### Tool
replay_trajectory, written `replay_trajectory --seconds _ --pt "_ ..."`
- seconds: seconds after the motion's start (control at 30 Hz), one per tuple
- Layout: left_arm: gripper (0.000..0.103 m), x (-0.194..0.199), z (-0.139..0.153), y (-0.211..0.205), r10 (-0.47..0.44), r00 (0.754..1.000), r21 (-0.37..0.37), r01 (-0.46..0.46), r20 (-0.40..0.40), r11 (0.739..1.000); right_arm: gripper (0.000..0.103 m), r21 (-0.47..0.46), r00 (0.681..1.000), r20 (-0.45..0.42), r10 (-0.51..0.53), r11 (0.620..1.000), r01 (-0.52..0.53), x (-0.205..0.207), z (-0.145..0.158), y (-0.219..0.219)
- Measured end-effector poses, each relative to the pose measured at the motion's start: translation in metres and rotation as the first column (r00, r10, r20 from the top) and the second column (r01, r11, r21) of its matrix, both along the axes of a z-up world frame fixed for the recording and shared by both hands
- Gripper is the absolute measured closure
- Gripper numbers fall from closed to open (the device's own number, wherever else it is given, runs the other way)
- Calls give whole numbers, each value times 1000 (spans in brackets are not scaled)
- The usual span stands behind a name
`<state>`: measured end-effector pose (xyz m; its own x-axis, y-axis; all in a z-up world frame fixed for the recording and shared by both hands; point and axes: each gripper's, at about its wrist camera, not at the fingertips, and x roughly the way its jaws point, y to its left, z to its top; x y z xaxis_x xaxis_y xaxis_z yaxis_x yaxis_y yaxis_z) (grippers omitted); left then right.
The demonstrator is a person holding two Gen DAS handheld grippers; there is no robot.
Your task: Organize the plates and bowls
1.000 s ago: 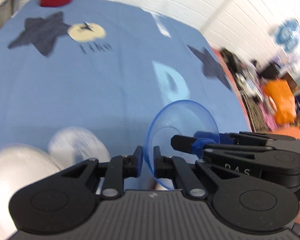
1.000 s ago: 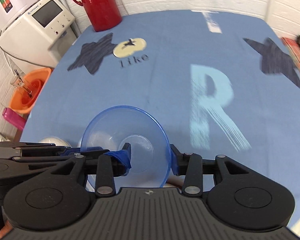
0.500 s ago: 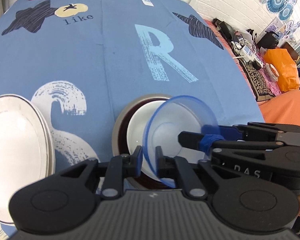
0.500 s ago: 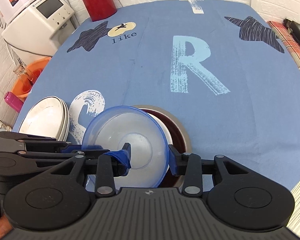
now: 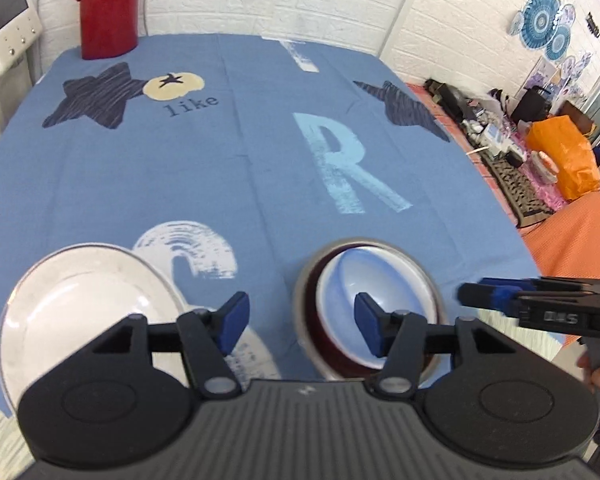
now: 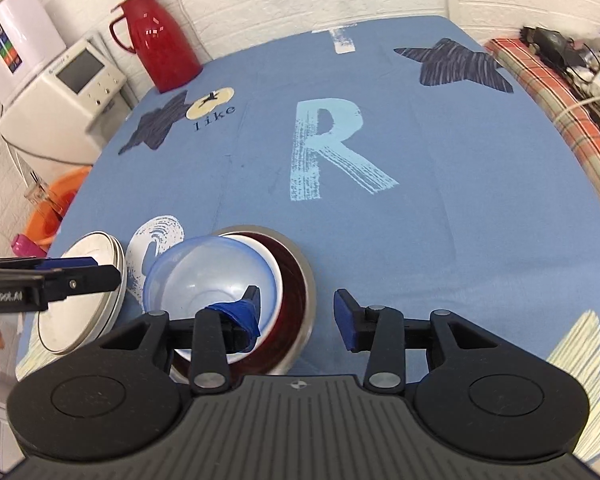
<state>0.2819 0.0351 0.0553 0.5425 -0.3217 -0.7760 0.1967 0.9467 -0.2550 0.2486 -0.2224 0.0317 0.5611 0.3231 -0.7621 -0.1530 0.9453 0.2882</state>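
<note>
A clear blue bowl (image 6: 204, 272) rests nested in a white bowl (image 6: 274, 276), which sits in a dark red bowl with a silver rim (image 6: 300, 280); the same nest of bowls (image 5: 372, 280) shows in the left wrist view. A stack of white plates (image 5: 76, 300) (image 6: 80, 312) lies to its left. My left gripper (image 5: 300, 320) is open just in front of the gap between plates and bowls. My right gripper (image 6: 296, 316) is open, its left finger over the blue bowl's rim, holding nothing.
The table wears a blue cloth (image 6: 420, 200) printed with an R and stars. A red thermos (image 6: 160, 56) stands at the far left corner beside a white appliance (image 6: 60, 92). An orange basin (image 6: 56, 208) sits off the left edge. Clutter (image 5: 540, 148) lies off the right edge.
Both grippers were shut on the blue bowl's rim and carried it down into the white bowl. Both have now opened, let it go and drawn apart.
</note>
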Motion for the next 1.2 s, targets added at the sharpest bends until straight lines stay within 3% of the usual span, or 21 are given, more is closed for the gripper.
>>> replay_trajectory --seconds 0.17,0.43,0.73,1.03,1.2 --pt "47 6 -10 20 11 1000 28 -11 -10 1000 78 77 999 43 -22 997 19 -31 -11 -21" --pt "47 22 -29 8 -63 996 61 67 -65 996 77 120 999 -31 -28 992 31 -27 -33 -27" --pt "47 33 -15 -2 -66 997 -61 64 -28 996 76 156 999 -24 -39 987 42 -8 -30 -32" --pt "45 43 -35 -8 -69 995 -20 68 -67 997 75 160 999 -41 -21 987 28 -3 -33 -31" --pt "45 42 -28 4 -62 996 -77 56 -71 995 75 167 998 -50 -26 985 34 -3 -33 -35"
